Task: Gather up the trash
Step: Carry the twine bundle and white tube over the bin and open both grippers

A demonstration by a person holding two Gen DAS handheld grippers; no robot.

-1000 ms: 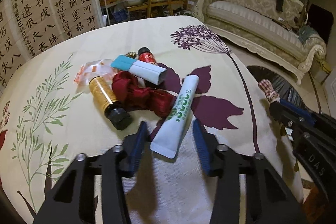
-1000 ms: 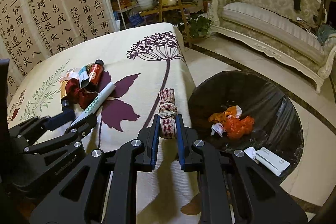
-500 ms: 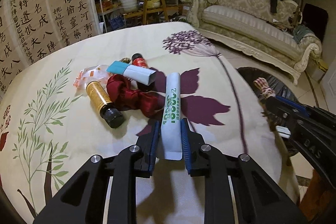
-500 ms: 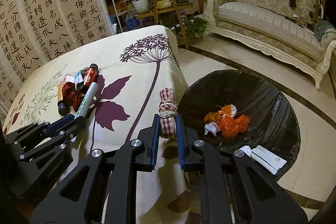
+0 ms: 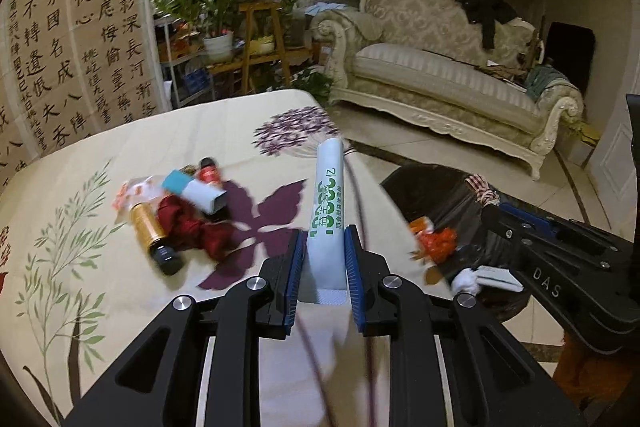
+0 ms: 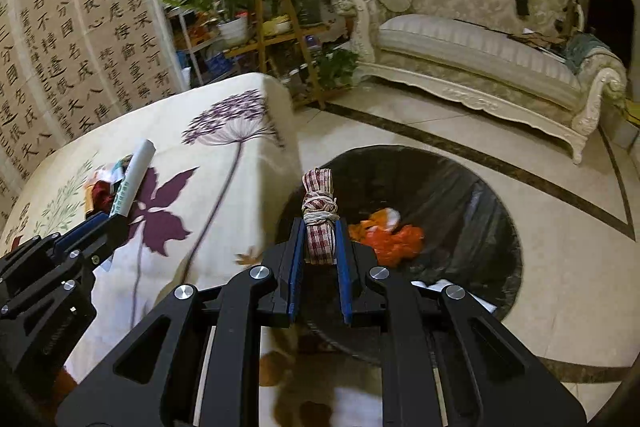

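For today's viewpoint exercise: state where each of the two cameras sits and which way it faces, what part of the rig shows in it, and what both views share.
Left wrist: sits behind the left gripper, facing along its fingers across the flowered table towards the sofa; the gripper is shut on a white tube, and the right gripper enters at right.
Right wrist: sits behind the right gripper, shut on a checked cloth bundle above the black bin; the left gripper enters at left.
Shared: table, tube, bundle, bin, sofa, calligraphy screen.
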